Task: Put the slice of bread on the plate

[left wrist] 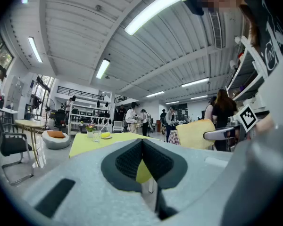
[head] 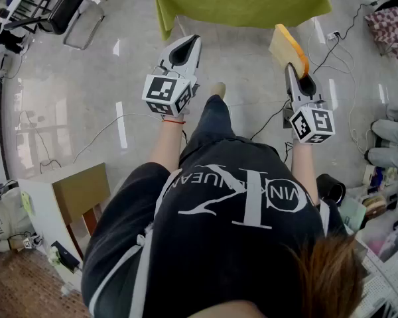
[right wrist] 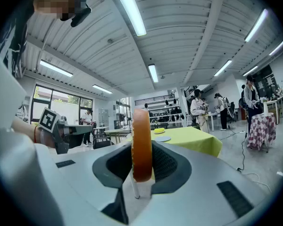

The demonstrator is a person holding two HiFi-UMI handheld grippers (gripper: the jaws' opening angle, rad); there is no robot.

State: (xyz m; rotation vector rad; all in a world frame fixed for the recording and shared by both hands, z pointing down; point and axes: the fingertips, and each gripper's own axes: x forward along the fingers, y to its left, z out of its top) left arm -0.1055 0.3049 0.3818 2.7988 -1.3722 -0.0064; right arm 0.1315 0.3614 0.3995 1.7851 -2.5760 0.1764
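Note:
A slice of bread (head: 286, 47) with a brown crust stands on edge between the jaws of my right gripper (head: 294, 66), which is shut on it; the right gripper view shows the bread (right wrist: 141, 142) edge-on. My left gripper (head: 184, 50) is held level beside it, jaws shut with nothing between them. Ahead stands a table with a yellow-green cloth (head: 242, 2). On that table (right wrist: 191, 139) lie a pale plate (right wrist: 162, 138) and, behind it, a small dish with something yellow (right wrist: 159, 131). From the left gripper view, the bread (left wrist: 194, 134) shows at the right.
Cables (head: 338, 38) run over the glossy floor at the right. A black chair (head: 63, 8) stands at the far left and a wooden cabinet (head: 73, 197) near left. A checkered-cloth table (right wrist: 257, 128) and several people stand in the room. A glass (left wrist: 96, 135) is on the green table.

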